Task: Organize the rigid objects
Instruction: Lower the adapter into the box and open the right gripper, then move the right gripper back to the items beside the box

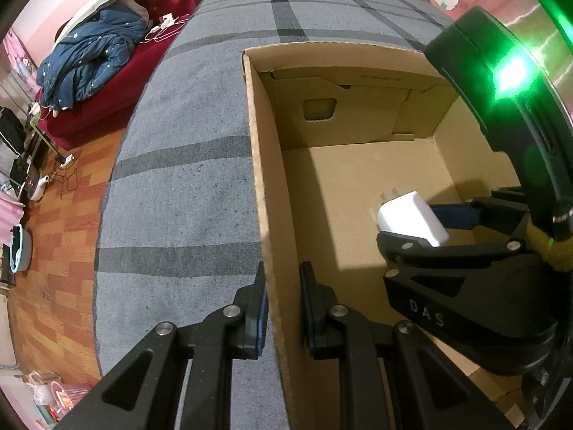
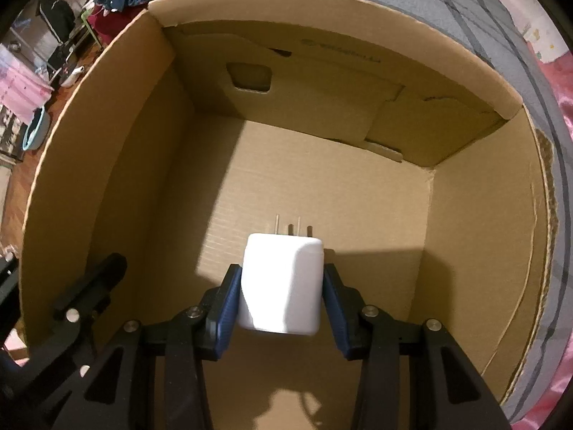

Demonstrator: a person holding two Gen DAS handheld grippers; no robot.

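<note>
An open cardboard box (image 1: 258, 165) stands on a grey striped cover (image 1: 179, 197). My right gripper (image 2: 282, 294) is shut on a white plug adapter (image 2: 281, 286) with metal prongs pointing forward, and holds it inside the box (image 2: 107, 143) above its floor. The adapter (image 1: 412, 218) and the right gripper (image 1: 429, 225) also show in the left wrist view. My left gripper (image 1: 283, 304) straddles the box's left wall, one finger outside and one inside, jaws close around the cardboard edge. One left finger (image 2: 89, 286) shows in the right wrist view.
A red sofa (image 1: 107, 100) with a blue quilt (image 1: 93, 61) stands at the far left on a wooden floor (image 1: 53, 233). Cables and chargers (image 1: 164, 27) lie on the sofa. A blue basin (image 1: 18, 251) sits on the floor. Pink fabric (image 2: 544, 340) lies at the right.
</note>
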